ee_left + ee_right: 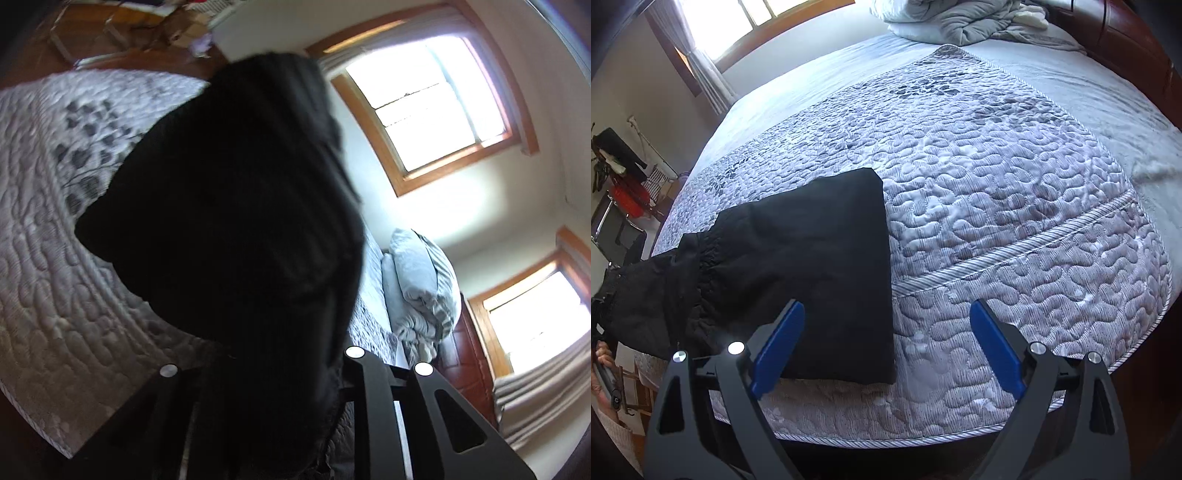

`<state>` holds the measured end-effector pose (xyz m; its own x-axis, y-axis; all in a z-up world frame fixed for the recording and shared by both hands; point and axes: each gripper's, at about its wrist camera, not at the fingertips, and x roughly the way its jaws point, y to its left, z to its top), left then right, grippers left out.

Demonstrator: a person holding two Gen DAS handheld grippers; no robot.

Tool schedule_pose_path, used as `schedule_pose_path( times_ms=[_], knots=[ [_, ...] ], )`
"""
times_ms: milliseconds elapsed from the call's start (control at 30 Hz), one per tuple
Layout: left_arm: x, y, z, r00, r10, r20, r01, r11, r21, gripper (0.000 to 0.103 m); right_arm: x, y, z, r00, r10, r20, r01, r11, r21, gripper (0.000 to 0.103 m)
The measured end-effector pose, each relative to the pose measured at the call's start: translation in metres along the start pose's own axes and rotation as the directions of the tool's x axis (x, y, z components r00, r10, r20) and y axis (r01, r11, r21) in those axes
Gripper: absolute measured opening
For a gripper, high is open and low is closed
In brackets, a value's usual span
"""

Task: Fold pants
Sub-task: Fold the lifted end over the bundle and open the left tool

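The black pants (812, 266) lie partly folded on the quilted bedspread (1015, 206), their elastic waistband end (665, 280) lifted off the bed's left edge. My left gripper (266, 369) is shut on that end of the pants (236, 206), and the cloth hangs in front of the lens and hides its fingertips. My right gripper (886, 321) is open and empty, low over the bed's near edge, its left blue finger (783, 339) over the pants' near corner.
A rumpled grey duvet and pillows (960, 18) lie at the head of the bed. A dark wooden headboard (1137, 48) stands at the right. A clothes rack with a chair (617, 177) stands left of the bed. Windows (428, 99) light the room.
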<state>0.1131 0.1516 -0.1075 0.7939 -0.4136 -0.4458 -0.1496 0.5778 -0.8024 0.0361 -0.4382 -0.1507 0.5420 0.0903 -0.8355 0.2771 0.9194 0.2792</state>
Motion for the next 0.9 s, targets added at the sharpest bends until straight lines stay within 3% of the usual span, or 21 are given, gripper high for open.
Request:
schedule_pose_path(
  times_ms=[167, 333, 600, 767, 900],
  knots=[
    [0.015, -0.047, -0.017, 0.998, -0.025, -0.057, 0.032, 0.99, 0.139, 0.023, -0.003, -0.008, -0.003, 1.0, 0.009, 0.009, -0.009, 1.0, 0.019, 0.091],
    [0.036, -0.087, -0.043, 0.992, -0.01, -0.128, 0.046, 0.958, 0.283, 0.024, -0.006, -0.018, -0.006, 1.0, 0.015, 0.018, -0.016, 0.999, 0.039, 0.091],
    [0.073, -0.113, -0.085, 0.978, 0.05, -0.204, 0.038, 0.912, 0.408, 0.024, -0.008, -0.04, -0.011, 1.0, 0.016, 0.025, -0.018, 0.996, 0.089, 0.091],
    [0.099, -0.125, -0.112, 0.969, 0.124, -0.214, 0.003, 0.859, 0.512, 0.025, -0.007, -0.045, -0.014, 0.999, 0.02, 0.026, -0.022, 0.995, 0.102, 0.091],
    [0.123, -0.124, -0.126, 0.946, 0.209, -0.247, -0.023, 0.805, 0.593, 0.028, -0.007, -0.046, -0.015, 0.999, 0.028, 0.03, -0.031, 0.994, 0.107, 0.091]
  ],
)
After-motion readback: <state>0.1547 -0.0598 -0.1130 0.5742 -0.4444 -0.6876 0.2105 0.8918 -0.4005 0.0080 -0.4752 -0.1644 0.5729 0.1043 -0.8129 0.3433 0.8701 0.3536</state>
